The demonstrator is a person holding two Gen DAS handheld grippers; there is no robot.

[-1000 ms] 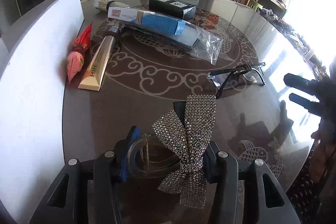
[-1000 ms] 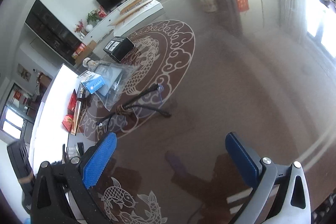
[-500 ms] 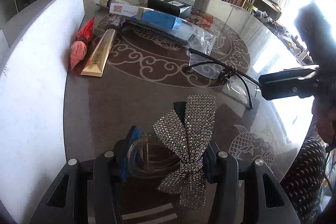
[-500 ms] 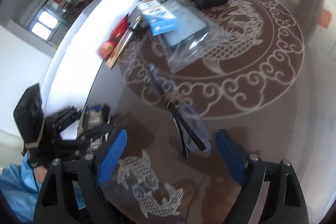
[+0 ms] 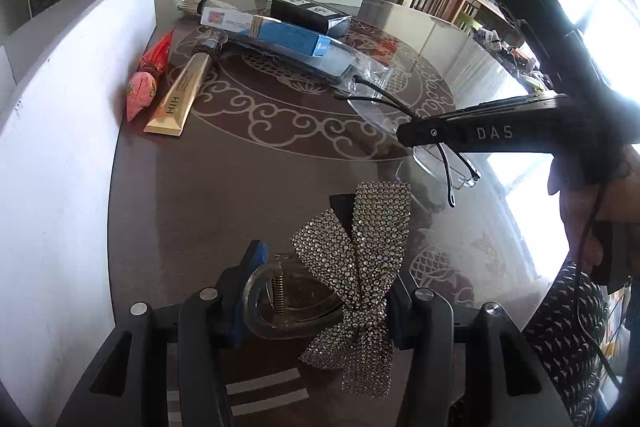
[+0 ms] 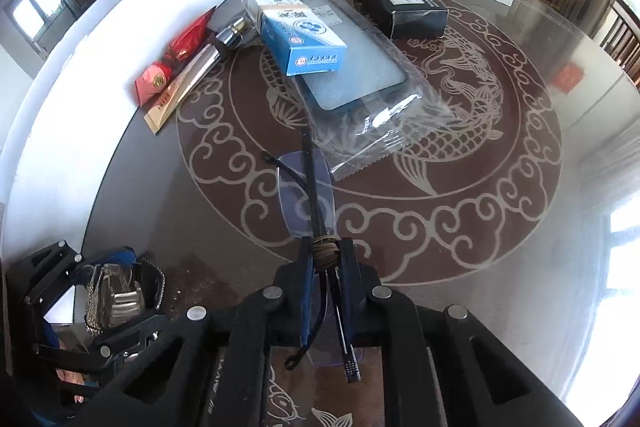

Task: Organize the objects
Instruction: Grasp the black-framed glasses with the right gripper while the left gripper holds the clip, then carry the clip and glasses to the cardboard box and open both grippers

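Rimless glasses clamped at the bridge between the closed jaws of the right gripper, lifted just above the patterned desk, lenses pointing toward a clear plastic sleeve. Seen only from the right wrist: brown cord wound round the bridge, and printing on the end of a blue and white box, too small to read.

Sparkly rhinestone bow hair clip gripped in the closed jaws of the left gripper, low over the near edge of the desk. Seen only from the left wrist: clear curved clip body and metal spring behind the bow; "DAS" in pale letters on the side of the right gripper; "HIH" along a long gold box by the white wall, beside red and pink sachets. Black box with white labels farther back, text illegible.
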